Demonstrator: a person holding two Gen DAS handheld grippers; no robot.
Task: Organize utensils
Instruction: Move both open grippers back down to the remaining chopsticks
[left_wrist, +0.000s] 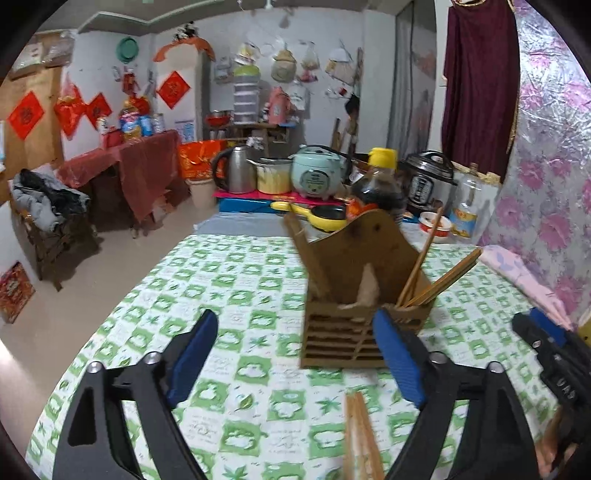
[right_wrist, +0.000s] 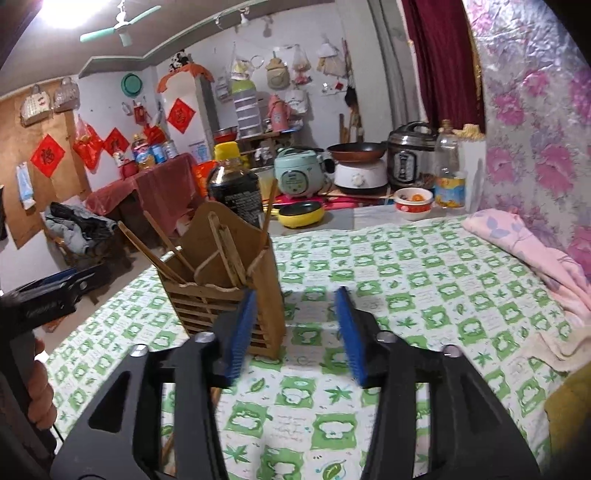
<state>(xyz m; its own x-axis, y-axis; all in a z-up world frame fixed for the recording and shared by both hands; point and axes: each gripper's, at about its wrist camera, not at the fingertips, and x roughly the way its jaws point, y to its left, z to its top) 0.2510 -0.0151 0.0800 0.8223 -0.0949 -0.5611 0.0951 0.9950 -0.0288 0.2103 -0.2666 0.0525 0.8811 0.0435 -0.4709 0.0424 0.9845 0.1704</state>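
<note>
Left wrist view: loose chopsticks (left_wrist: 360, 435) lay at lower centre on the checked tablecloth (left_wrist: 240, 295), long axis running up-frame toward the wooden holder (left_wrist: 354, 332), between the wide-open, empty left gripper (left_wrist: 295, 354); the right gripper (right_wrist: 295, 332), part-open and empty, hovered beside the holder.

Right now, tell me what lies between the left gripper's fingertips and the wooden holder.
Only bare checked tablecloth, seen in the left wrist view; left gripper open, wooden holder just ahead.

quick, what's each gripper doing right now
left gripper: open, holding nothing
right gripper: open, holding nothing
</note>
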